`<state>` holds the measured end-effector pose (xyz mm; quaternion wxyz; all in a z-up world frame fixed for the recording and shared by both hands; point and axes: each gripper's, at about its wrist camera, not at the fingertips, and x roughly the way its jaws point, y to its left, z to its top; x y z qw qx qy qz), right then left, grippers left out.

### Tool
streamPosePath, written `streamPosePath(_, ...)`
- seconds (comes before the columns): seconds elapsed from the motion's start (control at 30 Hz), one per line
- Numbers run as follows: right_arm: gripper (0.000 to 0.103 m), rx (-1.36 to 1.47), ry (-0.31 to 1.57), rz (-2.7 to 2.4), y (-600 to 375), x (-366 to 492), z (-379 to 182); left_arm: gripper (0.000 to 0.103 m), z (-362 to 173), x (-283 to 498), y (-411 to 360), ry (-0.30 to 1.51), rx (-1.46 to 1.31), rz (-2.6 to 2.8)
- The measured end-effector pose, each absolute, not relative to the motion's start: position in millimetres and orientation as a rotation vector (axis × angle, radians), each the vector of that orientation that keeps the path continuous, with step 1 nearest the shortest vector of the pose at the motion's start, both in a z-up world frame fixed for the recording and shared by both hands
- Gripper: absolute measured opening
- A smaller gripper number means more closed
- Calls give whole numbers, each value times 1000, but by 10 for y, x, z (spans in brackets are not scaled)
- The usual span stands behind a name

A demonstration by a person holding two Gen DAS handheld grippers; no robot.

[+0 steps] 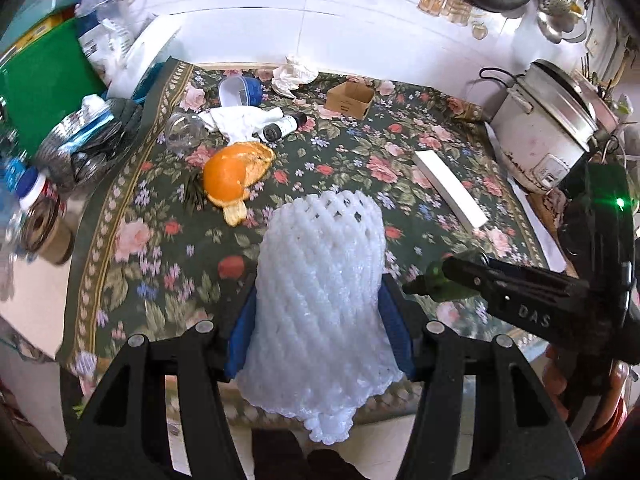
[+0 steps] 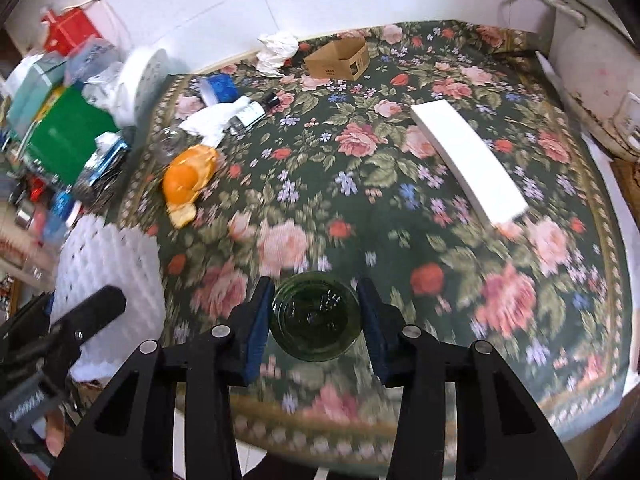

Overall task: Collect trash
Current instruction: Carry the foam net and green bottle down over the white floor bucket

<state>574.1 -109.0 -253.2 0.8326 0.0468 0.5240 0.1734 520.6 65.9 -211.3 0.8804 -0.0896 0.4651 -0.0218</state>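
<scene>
My left gripper (image 1: 320, 312) has its fingers clamped on a white foam net (image 1: 320, 280), the blue pads pressing its sides; the net hangs lifted above the floral cloth (image 1: 360, 168) on the counter. My right gripper (image 2: 316, 320) holds a green glass jar (image 2: 316, 316) between its fingers, both pads against the glass, and I look straight down on its round end. In the left view the jar shows at the right gripper's tip, just beside the net.

On the cloth I see more trash. An orange peel (image 1: 234, 176) lies near the left edge, with a clear glass (image 1: 184, 130) just behind it. Next to that, a white rag (image 1: 240, 120) touches a small dark bottle (image 1: 284, 126) lying on its side. A blue tub (image 1: 240, 90) sits behind the rag. A crumpled tissue (image 1: 292, 74) lies at the far edge, near an open cardboard box (image 1: 350, 98). A long white box (image 1: 450, 188) lies on the right half, well apart from the rest. A rice cooker (image 1: 552, 128) stands at the right
</scene>
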Motion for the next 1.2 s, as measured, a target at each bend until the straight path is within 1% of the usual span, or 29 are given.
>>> streamPosePath(0.33,39,128,1096,363,-1272,5081,-2454,57,-2087,4552,497,979,-161,-74)
streamPosePath(0.67,39,173,1052,280,-1195,4210,-2358,57,-2235,3778,563,1028,-89,-194)
streamPosePath(0.83,39,188,1079,262,-1094,3815,-2576,57,-2547,3470,551,1098,-60,-233)
streamPosePath(0.97,39,196,1135,254,-1066,3594,-2864,57,-2874,3364,466,1161,-46,-264)
streamPosePath(1.2,39,192,1225,227,-1171,3485,-3502,57,-3810,3419,273,1297,-58,-283)
